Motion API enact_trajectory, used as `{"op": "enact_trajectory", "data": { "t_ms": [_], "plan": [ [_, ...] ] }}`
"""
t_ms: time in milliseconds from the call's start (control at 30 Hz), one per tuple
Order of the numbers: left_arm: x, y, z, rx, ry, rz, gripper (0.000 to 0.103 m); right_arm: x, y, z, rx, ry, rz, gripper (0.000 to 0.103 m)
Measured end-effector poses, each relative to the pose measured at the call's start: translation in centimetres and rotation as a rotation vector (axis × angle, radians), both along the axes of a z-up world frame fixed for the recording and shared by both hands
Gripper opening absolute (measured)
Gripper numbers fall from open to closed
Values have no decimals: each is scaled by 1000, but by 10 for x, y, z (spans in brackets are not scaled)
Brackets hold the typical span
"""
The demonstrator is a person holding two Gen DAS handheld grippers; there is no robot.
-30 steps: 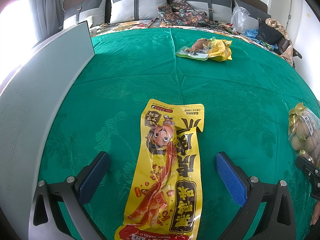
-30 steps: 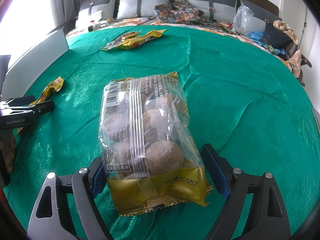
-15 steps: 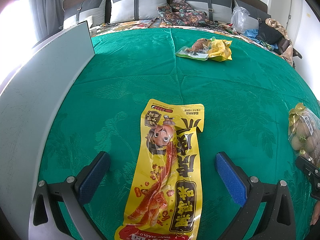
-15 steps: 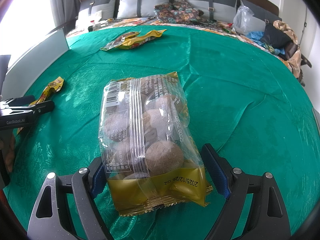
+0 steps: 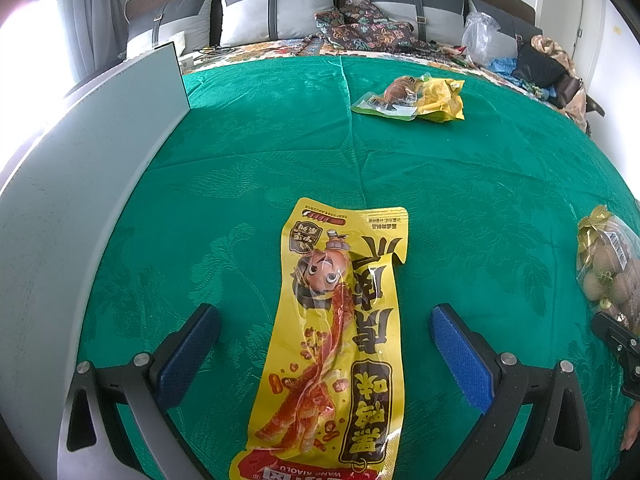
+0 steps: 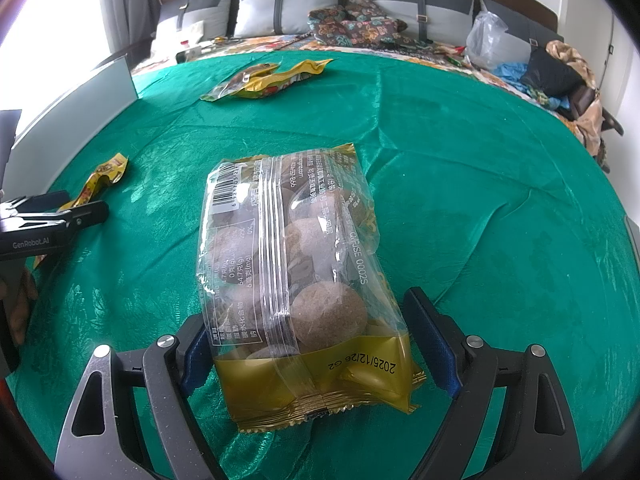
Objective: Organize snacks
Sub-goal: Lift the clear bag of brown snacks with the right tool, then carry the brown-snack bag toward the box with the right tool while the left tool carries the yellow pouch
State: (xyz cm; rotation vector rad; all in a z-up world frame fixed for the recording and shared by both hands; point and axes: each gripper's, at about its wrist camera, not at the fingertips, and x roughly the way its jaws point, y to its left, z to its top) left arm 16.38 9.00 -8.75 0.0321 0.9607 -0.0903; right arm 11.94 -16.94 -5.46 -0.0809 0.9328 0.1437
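Observation:
A long yellow snack packet [image 5: 340, 340] lies flat on the green cloth between the spread fingers of my left gripper [image 5: 324, 344], which is open and not touching it. A clear and gold bag of round brown cakes [image 6: 296, 280] lies between the fingers of my right gripper [image 6: 308, 344], which is open, its left pad close against the bag. The cake bag also shows at the right edge of the left wrist view [image 5: 612, 268]. The yellow packet's end shows at the left of the right wrist view [image 6: 104, 176].
A grey-white panel [image 5: 80, 200] stands along the left side of the green cloth [image 5: 460, 184]. Two more snack packets [image 5: 416, 100] lie together at the far side. Pillows, bags and clutter lie beyond the cloth at the back.

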Motion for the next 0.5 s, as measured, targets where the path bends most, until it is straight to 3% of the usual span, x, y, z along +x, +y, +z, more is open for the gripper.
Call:
{"op": "enact_trajectory", "data": {
  "t_ms": [100, 233, 267, 300, 333, 367, 400, 433, 500],
  "plan": [
    [8, 1, 2, 11, 106, -45, 103, 5, 2, -1, -4, 21, 25, 89],
    [14, 1, 5, 26, 211, -90, 98, 20, 1, 8, -26, 211, 61, 87],
    [12, 0, 8, 26, 210, -105, 86, 22, 1, 12, -19, 238, 62, 87],
    [9, -1, 12, 25, 200, -122, 63, 25, 2, 18, -15, 253, 69, 87],
    [6, -1, 17, 23, 191, -141, 55, 27, 3, 21, -16, 262, 75, 87],
    [5, 0, 19, 14, 201, -147, 50, 30, 5, 23, -19, 278, 87, 84],
    [2, 4, 22, -13, 196, -149, 41, 32, 6, 25, -16, 286, 94, 73],
    [-1, 7, 25, -40, 193, -150, 41, 34, 6, 28, -13, 296, 99, 65],
    [-11, 20, 32, -119, 187, -131, 40, 37, 5, 34, -16, 310, 88, 60]
  ]
}}
